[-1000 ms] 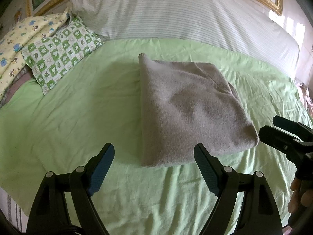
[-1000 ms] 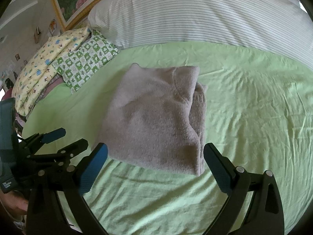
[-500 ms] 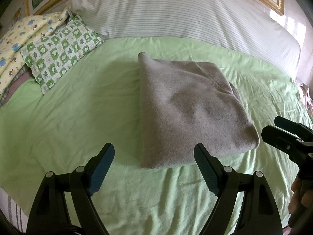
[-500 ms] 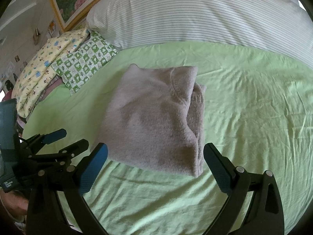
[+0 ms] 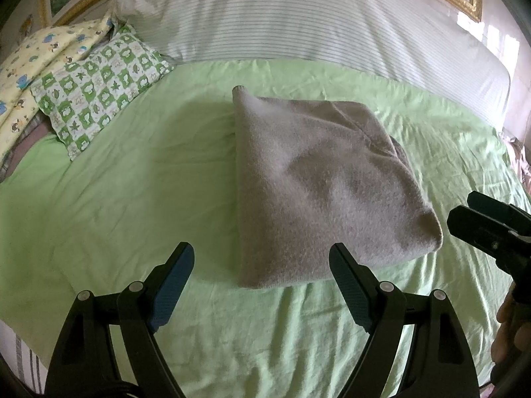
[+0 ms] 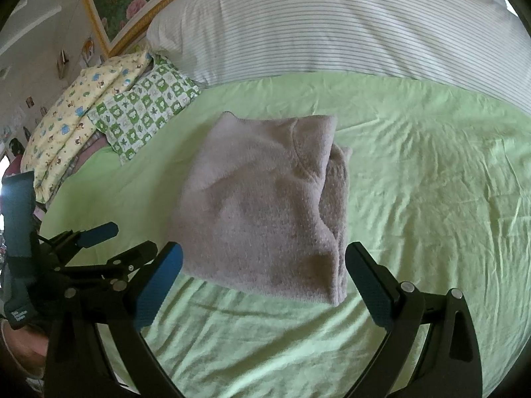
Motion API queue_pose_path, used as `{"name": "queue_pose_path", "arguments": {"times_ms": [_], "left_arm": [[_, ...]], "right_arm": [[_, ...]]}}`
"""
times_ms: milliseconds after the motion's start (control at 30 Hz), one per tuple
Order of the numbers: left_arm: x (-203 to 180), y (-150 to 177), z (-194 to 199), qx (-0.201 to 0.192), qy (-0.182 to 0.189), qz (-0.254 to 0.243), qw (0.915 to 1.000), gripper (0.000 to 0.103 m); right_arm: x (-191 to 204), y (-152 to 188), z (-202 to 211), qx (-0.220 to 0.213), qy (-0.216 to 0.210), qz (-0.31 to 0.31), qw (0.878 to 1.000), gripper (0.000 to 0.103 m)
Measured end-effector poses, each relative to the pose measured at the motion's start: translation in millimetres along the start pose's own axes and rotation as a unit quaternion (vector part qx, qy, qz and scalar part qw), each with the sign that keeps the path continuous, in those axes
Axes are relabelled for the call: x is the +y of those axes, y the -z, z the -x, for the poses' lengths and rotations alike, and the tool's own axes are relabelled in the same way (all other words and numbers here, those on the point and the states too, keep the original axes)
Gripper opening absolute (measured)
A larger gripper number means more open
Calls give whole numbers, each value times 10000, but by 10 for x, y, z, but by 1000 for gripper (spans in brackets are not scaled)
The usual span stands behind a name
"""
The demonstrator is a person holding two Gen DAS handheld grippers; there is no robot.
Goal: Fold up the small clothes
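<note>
A grey fleece garment (image 5: 318, 185) lies folded into a thick rectangle in the middle of the green bed sheet (image 5: 132, 199). My left gripper (image 5: 260, 252) hovers just short of its near edge, open, with nothing between the blue pads. In the right wrist view the same garment (image 6: 265, 205) shows its layered folded edge on the right side. My right gripper (image 6: 264, 248) is also open and empty, just before the near edge. Each gripper shows in the other's view: the right gripper (image 5: 481, 225) at the right border, the left gripper (image 6: 99, 242) at the lower left.
A long white striped bolster (image 5: 298, 16) runs along the head of the bed. A green-and-white checked pillow (image 5: 99, 89) and a yellow printed pillow (image 5: 33, 63) lie at the far left. A person's hand (image 5: 507, 331) holds the right gripper's handle. Bare green sheet (image 6: 431, 182) surrounds the garment.
</note>
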State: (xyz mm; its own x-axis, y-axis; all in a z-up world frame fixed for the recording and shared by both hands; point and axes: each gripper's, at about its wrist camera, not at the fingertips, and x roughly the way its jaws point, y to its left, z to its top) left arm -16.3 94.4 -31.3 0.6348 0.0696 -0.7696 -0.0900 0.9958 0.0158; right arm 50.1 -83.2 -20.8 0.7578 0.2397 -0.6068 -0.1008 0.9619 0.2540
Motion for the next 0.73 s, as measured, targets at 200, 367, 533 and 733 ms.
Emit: {"name": "queue_pose_path", "arguments": {"times_ms": [200, 367, 533, 733], "left_arm": [[-43, -3, -22, -38, -45, -93, 9999, 84], [-55, -27, -51, -33, -15, -139, 9999, 84], [-46, -70, -106, 76, 6, -79, 9999, 84], [-13, -110, -101, 46, -41, -46, 10000, 84]], "right_arm": [[-24, -10, -19, 20, 14, -64, 10000, 98], [-88, -16, -70, 64, 44, -167, 9998, 98], [-134, -17, -124, 97, 61, -247, 9996, 98], [-172, -20, -152, 128, 53, -318, 9994, 98]]}}
